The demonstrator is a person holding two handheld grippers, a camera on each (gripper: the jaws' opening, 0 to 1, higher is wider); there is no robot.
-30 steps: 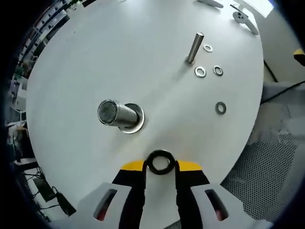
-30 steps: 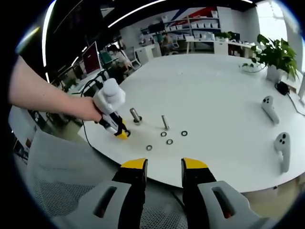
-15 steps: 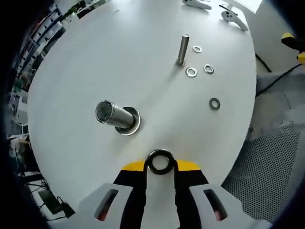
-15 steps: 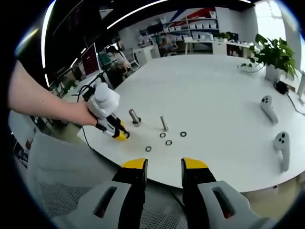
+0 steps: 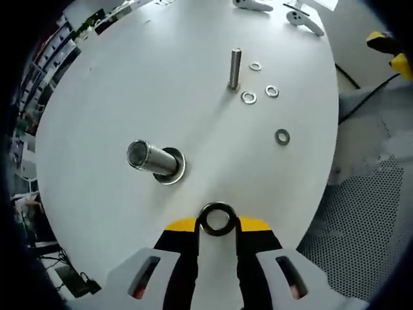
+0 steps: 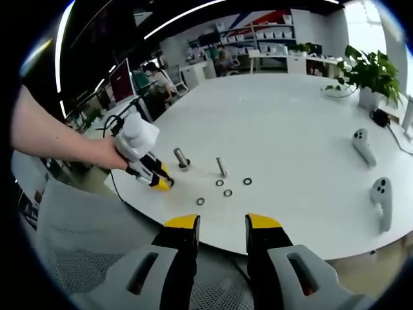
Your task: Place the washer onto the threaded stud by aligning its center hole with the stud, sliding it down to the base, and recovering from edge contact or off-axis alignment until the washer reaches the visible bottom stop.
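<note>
In the left gripper view, the thick stud [image 5: 153, 160] stands on the white table [image 5: 116, 84] with a washer at its base. The left gripper [image 5: 217, 227] pinches a dark washer [image 5: 217, 219] between its tips, near the stud but apart from it. Farther right stand a thin stud [image 5: 235, 67] and four loose washers [image 5: 249, 97]. In the right gripper view, a hand [image 6: 103, 153] holds the left gripper at the table edge; the right gripper [image 6: 221, 226] hangs off the table, fingers apart and empty.

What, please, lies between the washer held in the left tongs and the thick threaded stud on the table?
In the left gripper view, only bare white table lies between the held washer and the thick threaded stud; the loose washers sit farther off, near the thin stud.
</note>
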